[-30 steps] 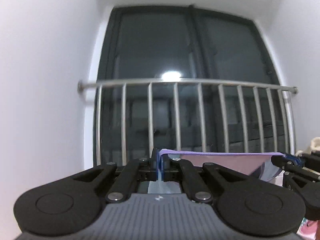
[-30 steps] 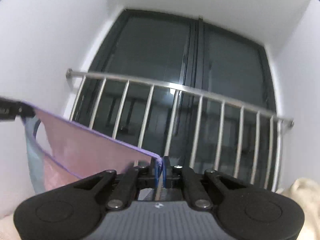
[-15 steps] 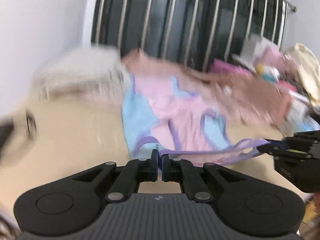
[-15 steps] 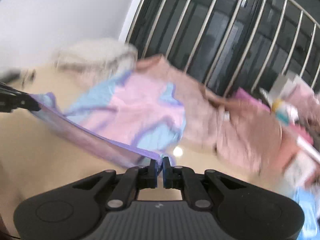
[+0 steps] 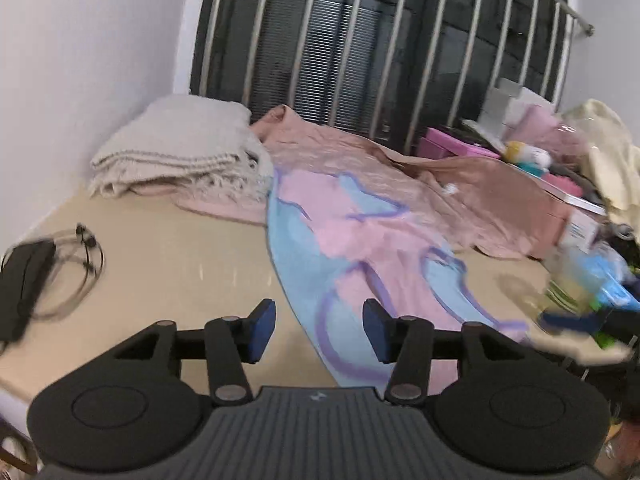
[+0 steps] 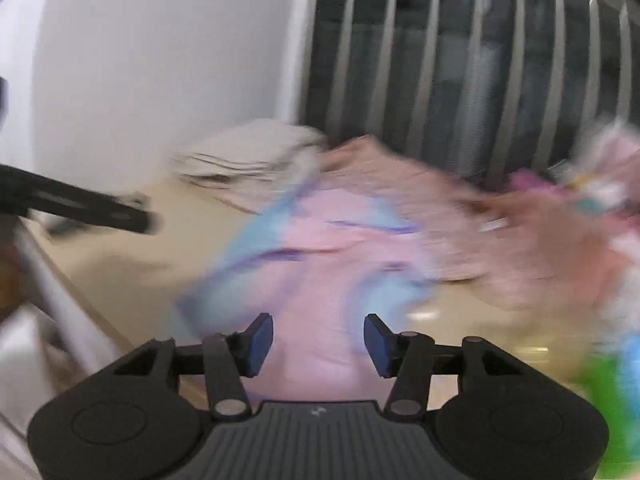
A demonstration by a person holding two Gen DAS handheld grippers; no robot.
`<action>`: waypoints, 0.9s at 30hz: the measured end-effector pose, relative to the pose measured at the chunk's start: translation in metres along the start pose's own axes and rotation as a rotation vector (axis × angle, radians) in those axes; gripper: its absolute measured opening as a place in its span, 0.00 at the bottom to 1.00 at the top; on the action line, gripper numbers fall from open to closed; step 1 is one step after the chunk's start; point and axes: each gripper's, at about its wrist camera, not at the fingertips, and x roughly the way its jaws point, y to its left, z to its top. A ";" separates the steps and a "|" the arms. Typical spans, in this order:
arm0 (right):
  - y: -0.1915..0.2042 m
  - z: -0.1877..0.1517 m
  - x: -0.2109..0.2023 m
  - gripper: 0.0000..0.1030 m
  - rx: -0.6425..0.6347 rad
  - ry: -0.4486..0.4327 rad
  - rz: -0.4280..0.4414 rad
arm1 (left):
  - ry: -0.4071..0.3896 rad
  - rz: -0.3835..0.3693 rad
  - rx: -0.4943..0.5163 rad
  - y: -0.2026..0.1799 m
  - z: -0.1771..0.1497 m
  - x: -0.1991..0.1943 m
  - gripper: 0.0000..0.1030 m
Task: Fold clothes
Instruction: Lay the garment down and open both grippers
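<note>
A pink and light-blue garment with purple trim (image 5: pixel 360 248) lies spread on the beige table (image 5: pixel 168 264), its near edge by the table's front. My left gripper (image 5: pixel 319 330) is open and empty just above that near edge. My right gripper (image 6: pixel 318 338) is open and empty above the garment (image 6: pixel 320 280); this view is blurred. The right gripper's blue fingertip (image 5: pixel 568 320) shows at the right in the left wrist view. The left gripper's arm (image 6: pixel 80 204) shows at the left in the right wrist view.
A folded cream blanket (image 5: pixel 180 152) lies at the back left. A dusty-pink cloth (image 5: pixel 460 184) lies behind the garment. Black cables and a device (image 5: pixel 36 276) lie at the left. Boxes, packets and clothes (image 5: pixel 560 168) crowd the right. A metal railing (image 5: pixel 360 40) stands behind.
Both grippers were shut on the garment's top edge, held up taut. They swung it down onto the table, and both have opened and let go.
</note>
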 end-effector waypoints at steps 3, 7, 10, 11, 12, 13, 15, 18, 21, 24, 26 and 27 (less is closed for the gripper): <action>0.022 0.011 0.056 0.35 0.005 0.047 0.051 | 0.027 0.018 -0.019 0.007 0.028 0.034 0.48; 0.035 0.014 0.098 0.20 0.000 0.112 0.047 | 0.065 0.082 -0.030 0.015 0.060 0.084 0.59; 0.026 0.001 0.102 0.18 0.009 0.154 0.097 | 0.109 0.129 -0.019 0.020 0.081 0.133 0.59; 0.022 -0.003 0.097 0.18 -0.003 0.138 0.095 | 0.113 0.145 -0.029 0.022 0.087 0.152 0.60; 0.019 -0.008 0.092 0.18 -0.015 0.124 0.094 | 0.111 0.156 -0.042 0.023 0.091 0.167 0.61; 0.015 -0.010 0.087 0.18 -0.015 0.127 0.095 | 0.114 0.171 -0.058 0.025 0.096 0.183 0.61; 0.003 -0.014 0.079 0.18 -0.016 0.135 0.095 | 0.151 0.199 -0.086 0.027 0.103 0.214 0.61; -0.019 -0.018 0.067 0.18 -0.015 0.156 0.074 | 0.218 0.192 -0.073 0.022 0.108 0.253 0.61; -0.039 -0.020 0.060 0.18 -0.002 0.178 0.081 | 0.242 0.227 0.016 0.012 0.097 0.273 0.60; -0.051 -0.024 0.051 0.18 -0.004 0.184 0.075 | 0.223 0.225 0.021 0.016 0.089 0.276 0.40; -0.055 -0.026 0.046 0.18 -0.007 0.184 0.075 | 0.219 0.229 0.013 0.022 0.090 0.271 0.04; -0.057 -0.026 0.045 0.18 -0.009 0.186 0.072 | 0.223 0.222 0.005 0.026 0.091 0.267 0.04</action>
